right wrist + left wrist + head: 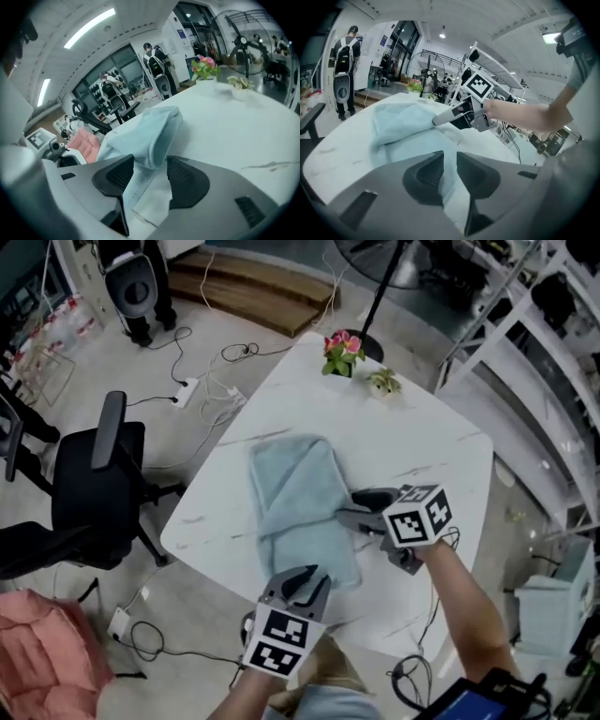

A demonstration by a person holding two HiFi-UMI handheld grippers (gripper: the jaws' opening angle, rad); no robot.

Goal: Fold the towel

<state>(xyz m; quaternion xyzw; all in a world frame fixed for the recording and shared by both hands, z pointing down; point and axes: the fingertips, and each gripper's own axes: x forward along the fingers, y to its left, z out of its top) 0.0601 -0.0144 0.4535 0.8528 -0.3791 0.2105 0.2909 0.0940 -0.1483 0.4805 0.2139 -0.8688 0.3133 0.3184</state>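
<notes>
At the near edge of the white marble-veined surface (441, 456), the left gripper (302, 580) has its jaws closed on the near end of the light blue terry towel (295, 493), which lies as a long folded strip in the middle. A little farther, the right gripper (354, 507) points in from the right, its jaws wide apart around the towel's folded edge, not pressing it. At the far edge stand a pot of pink flowers (342, 352) and a small pale potted plant (383, 382).

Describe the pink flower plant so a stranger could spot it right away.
Start at the white marble-patterned table with the light blue cloth towel. Two small potted plants stand at its far corner. Yours is the one with pink blooms; its neighbour is plain pale green.
</notes>
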